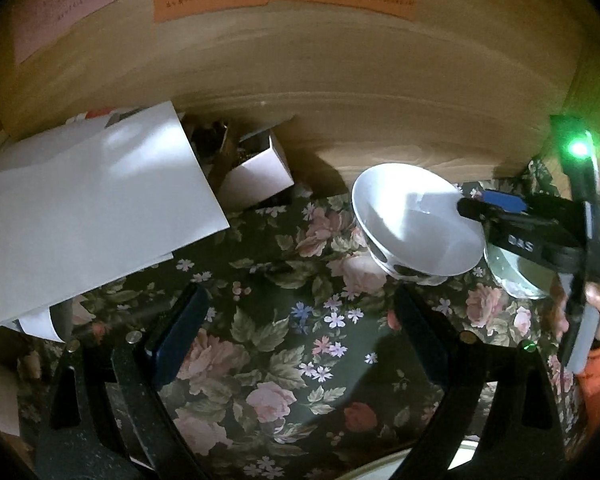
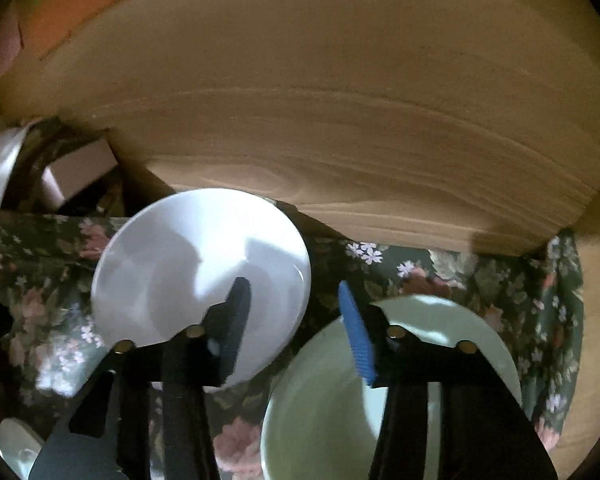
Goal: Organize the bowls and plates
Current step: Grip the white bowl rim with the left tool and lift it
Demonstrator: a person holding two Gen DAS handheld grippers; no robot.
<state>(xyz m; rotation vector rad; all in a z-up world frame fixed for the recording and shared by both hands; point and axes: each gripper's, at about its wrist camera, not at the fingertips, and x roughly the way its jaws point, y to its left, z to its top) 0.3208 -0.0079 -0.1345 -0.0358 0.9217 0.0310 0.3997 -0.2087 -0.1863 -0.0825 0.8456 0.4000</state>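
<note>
While the right gripper [image 2: 294, 312] straddled the near rim of the white bowl [image 2: 188, 264], one finger lay inside the bowl and the blue-padded one outside it, between that bowl and the green bowl [image 2: 324, 400] just beside it; the jaws were partly drawn in, yet a gap showed at the rim, so I judged the grip not yet made; the straddle looked chosen because a thin lip is the only part such fingers can pinch. Seen from the left wrist, the white bowl stood tilted on the cloth [image 1: 292, 360], its dark-patterned outside showing, close to the wooden wall [image 1: 340, 100]; it was smooth and glazed, a wide cone on a small foot, likely slippery. The green bowl was rounder and pale. The left gripper [image 1: 300, 332] hung open and empty over the floral cloth, probably waiting its turn. White paper [image 1: 88, 208] and a small box [image 1: 256, 176] lay well apart to the left; orange and pink notes were stuck on the wall.
</note>
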